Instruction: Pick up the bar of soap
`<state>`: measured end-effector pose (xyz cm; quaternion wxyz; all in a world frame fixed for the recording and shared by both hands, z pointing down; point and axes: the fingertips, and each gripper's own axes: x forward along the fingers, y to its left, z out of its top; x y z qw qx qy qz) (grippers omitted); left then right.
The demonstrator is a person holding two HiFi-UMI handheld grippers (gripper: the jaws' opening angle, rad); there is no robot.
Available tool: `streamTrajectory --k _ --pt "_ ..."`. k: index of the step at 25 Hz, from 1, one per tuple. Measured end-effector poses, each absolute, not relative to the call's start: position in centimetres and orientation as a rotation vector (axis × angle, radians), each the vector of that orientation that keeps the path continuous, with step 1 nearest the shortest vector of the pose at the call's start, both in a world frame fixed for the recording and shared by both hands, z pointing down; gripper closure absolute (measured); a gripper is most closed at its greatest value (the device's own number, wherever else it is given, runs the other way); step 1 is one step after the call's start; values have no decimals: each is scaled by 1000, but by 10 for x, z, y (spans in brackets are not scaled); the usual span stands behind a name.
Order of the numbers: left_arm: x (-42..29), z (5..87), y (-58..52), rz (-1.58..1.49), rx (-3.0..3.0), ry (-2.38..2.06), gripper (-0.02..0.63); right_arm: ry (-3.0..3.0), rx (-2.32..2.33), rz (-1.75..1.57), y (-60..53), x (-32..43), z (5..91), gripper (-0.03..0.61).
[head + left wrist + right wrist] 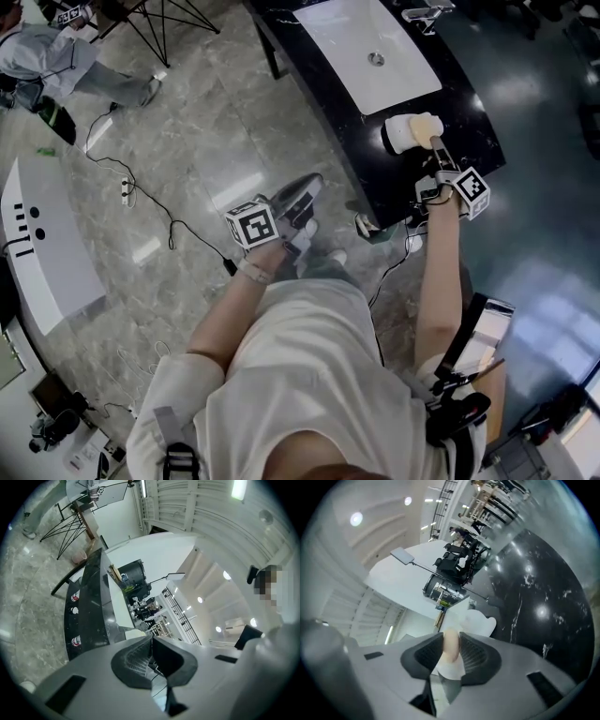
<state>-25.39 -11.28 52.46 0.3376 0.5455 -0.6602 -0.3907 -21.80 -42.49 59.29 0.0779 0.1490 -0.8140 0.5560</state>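
The bar of soap [427, 125] is pale peach and stands over a white holder [398, 137] on the black marble counter [473, 127]. My right gripper [434, 141] reaches in from the counter's near edge. In the right gripper view the soap [450, 649] stands on edge between the two ribbed pads [474, 656], which press on both its sides, so the right gripper [451, 644] is shut on it. My left gripper [302, 195] hangs low over the floor, away from the counter. In its own view the left gripper [151, 641] is shut with nothing between the pads.
A white sink basin [366, 47] with a faucet [427, 14] is set into the counter beyond the soap. Cables [141, 197] run across the marble floor. A curved white desk [47, 244] stands at the left, and a person [56, 61] sits at the far left.
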Motion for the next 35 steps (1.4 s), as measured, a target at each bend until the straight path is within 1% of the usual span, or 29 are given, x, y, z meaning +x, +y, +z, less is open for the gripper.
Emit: streamTrajectory --k 4,11,16,24,29,33,34,35 --pt "-253 524 -115 -1011 1432 -1706 606 -2369 398 1867 -415 -214 588 459" --pt "-250 522 -121 -980 1454 -1677 606 -2302 301 2101 -402 -210 576 459" --pt "-252 519 -125 -980 1487 -1657 606 -2342 208 2134 -387 -211 551 459" --pt "-251 487 -144 -992 1606 -1579 606 -2433 6 2172 -336 -203 479 459" --pt "-237 453 -158 -1042 1734 -1475 604 -2489 -85 2166 -293 -183 441 459" --pt "-220 430 -181 -1077 1845 -1356 603 -2496 -115 2170 -275 -173 433 459" --pt "-214 427 -187 -1077 1867 -1322 588 -2495 -115 2174 -272 -171 432 459" --pt "-209 425 -194 -1067 1884 -1292 544 -2492 -113 2179 -270 -170 433 459"
